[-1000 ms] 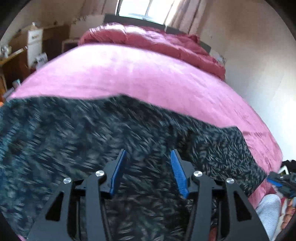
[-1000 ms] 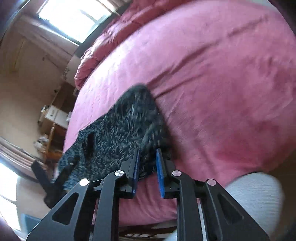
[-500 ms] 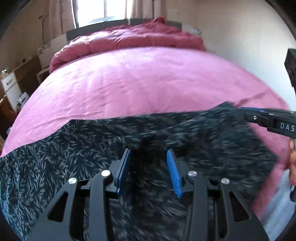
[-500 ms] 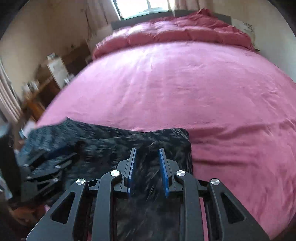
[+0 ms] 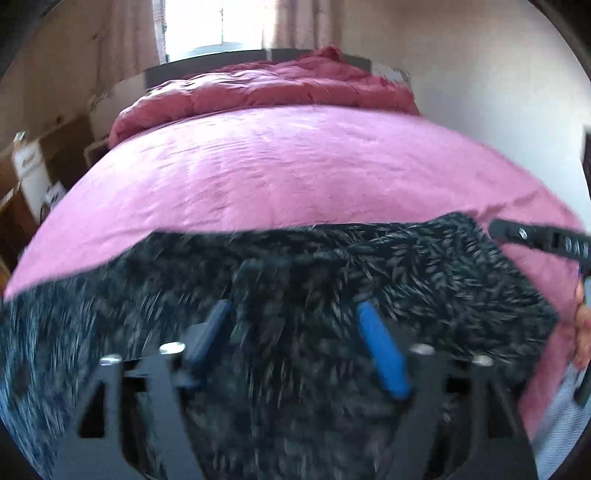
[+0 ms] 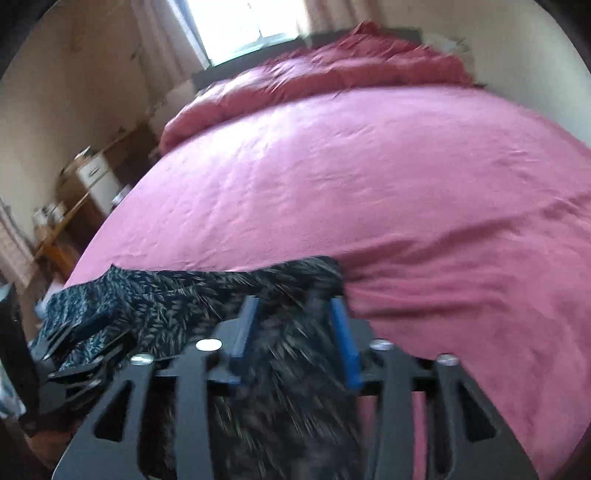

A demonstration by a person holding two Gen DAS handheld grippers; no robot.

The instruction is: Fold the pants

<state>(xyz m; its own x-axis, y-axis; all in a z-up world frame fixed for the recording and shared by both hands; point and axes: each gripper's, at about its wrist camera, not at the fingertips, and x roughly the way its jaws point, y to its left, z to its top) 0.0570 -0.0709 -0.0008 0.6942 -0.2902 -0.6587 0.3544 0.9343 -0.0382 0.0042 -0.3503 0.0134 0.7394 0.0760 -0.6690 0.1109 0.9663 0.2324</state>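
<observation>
The pants (image 5: 369, 269) are dark with a pale leaf print and lie across the near edge of the pink bed (image 5: 295, 166). My left gripper (image 5: 291, 314) is open, its blue pads wide apart just above the fabric. In the right wrist view the pants (image 6: 177, 295) stretch left from my right gripper (image 6: 291, 306), which is open over the pants' right end, with fabric between and under its fingers. The right gripper's black finger (image 5: 535, 240) shows at the right edge of the left wrist view. The left gripper (image 6: 74, 362) shows at the lower left of the right wrist view.
A rumpled red duvet (image 5: 266, 88) lies at the head of the bed under a window (image 5: 214, 26). Wooden furniture and a white drawer unit (image 6: 96, 181) stand along the left wall. A bare wall is on the right.
Both grippers have opened wider. The right gripper has let go of the pants' right end, which now lies on the bed. Both views have tilted up toward the headboard.
</observation>
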